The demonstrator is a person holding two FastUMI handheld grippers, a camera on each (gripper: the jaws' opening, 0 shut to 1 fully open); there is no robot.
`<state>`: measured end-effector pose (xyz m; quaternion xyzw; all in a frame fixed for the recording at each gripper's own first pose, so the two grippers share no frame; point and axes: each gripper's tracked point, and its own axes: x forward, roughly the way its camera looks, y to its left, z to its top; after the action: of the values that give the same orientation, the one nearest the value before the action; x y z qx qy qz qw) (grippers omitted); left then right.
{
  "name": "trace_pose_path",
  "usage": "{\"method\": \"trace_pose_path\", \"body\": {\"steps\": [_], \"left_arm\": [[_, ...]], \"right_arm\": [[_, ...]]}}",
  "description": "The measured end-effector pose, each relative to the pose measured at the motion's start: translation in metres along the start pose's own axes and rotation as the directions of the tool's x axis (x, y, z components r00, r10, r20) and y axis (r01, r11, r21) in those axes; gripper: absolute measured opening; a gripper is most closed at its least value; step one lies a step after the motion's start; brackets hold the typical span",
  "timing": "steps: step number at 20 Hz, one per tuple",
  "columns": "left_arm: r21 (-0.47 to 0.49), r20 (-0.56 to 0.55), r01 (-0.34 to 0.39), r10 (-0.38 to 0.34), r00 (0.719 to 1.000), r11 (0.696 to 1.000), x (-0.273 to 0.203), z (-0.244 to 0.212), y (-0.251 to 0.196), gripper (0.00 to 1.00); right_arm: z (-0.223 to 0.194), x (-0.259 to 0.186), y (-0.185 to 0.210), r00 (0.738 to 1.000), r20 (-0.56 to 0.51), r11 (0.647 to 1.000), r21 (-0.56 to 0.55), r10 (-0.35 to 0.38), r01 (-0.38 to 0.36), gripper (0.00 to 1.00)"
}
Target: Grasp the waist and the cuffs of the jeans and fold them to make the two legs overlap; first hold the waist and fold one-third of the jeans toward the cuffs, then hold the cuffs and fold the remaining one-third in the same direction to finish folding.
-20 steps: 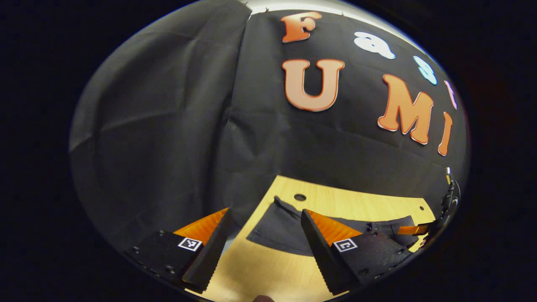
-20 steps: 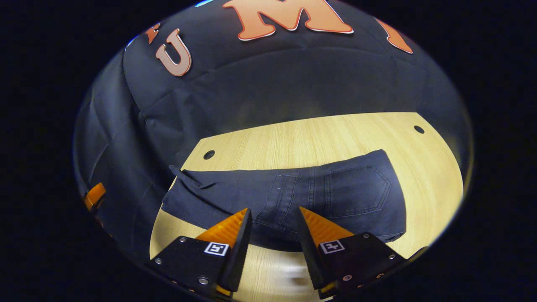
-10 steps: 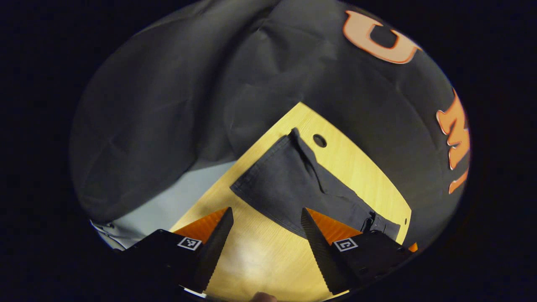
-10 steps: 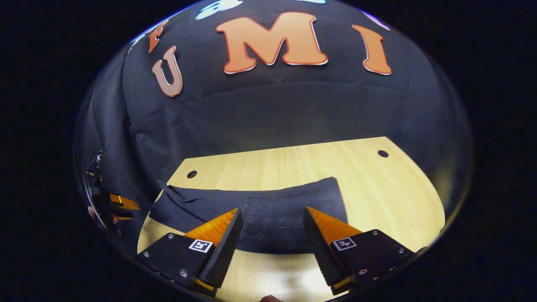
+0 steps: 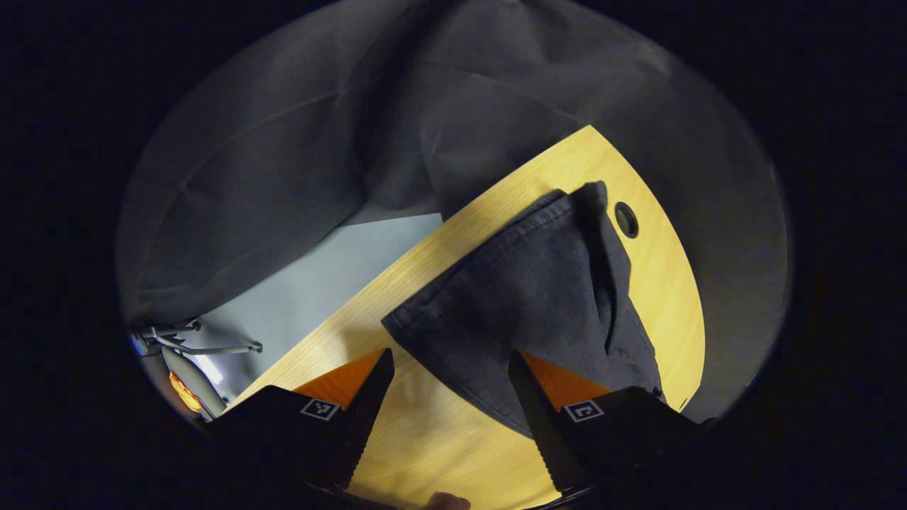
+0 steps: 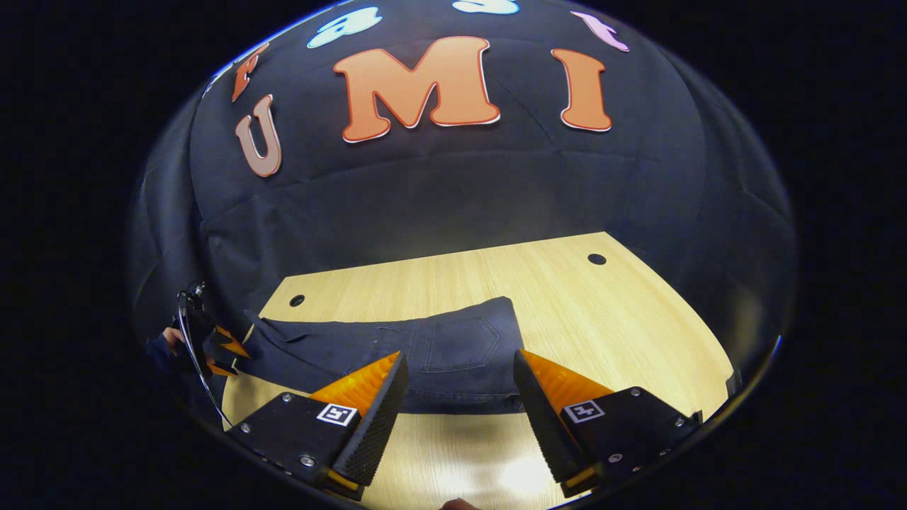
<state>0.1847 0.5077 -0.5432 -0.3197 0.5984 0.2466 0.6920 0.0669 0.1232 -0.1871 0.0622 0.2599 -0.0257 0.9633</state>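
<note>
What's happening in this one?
A person holds two grippers over dark jeans lying flat on a wooden table. The left gripper is open near the cuffs; the right gripper is open over the waist end. Neither grips the cloth.

The jeans (image 6: 397,347) lie flat on the table (image 6: 623,319), cuffs (image 5: 468,276) leftward, apparently near its left edge, waist rightward.
</note>
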Motion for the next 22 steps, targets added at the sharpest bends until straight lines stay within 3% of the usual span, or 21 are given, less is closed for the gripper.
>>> {"method": "trace_pose_path", "body": {"steps": [5,9,13,14,15,17,20,22], "left_arm": [[-0.014,-0.033,-0.109,0.108,0.994,0.994,0.014,0.003,0.005,0.99],[0.034,-0.034,-0.189,0.190,0.981,0.981,0.019,0.004,0.003,0.97],[0.065,0.039,-0.177,0.175,0.984,0.982,0.026,0.014,-0.010,0.98],[0.116,0.080,-0.152,0.143,0.986,0.982,0.027,0.014,-0.016,0.90],[0.184,0.145,-0.095,0.068,0.987,0.978,0.031,0.020,-0.026,0.85],[0.238,0.189,-0.070,0.024,0.982,0.969,0.035,0.020,-0.032,0.06],[0.209,0.194,0.026,-0.068,0.979,0.978,0.025,0.019,-0.042,0.01],[0.197,0.228,0.107,-0.152,0.962,0.975,0.011,0.024,-0.056,0.01]], "right_arm": [[-0.005,-0.002,-0.002,1.000,-0.004,1.000,0.012,-0.007,0.007,0.90],[-0.004,-0.002,-0.002,1.000,-0.003,1.000,0.022,-0.004,0.004,0.90],[-0.008,-0.004,-0.001,1.000,-0.002,0.999,0.036,0.001,-0.001,0.90],[-0.012,-0.005,-0.002,1.000,-0.013,0.999,0.039,-0.002,0.002,0.90],[-0.014,-0.007,-0.003,1.000,-0.020,0.999,0.044,0.003,-0.002,0.90],[-0.010,-0.010,-0.007,1.000,-0.017,0.998,0.056,0.005,-0.004,0.90],[-0.001,-0.016,-0.020,1.000,-0.006,0.999,0.053,0.003,-0.003,0.90],[0.008,-0.018,-0.030,1.000,0.002,0.999,0.048,-0.001,0.001,0.90]]}}
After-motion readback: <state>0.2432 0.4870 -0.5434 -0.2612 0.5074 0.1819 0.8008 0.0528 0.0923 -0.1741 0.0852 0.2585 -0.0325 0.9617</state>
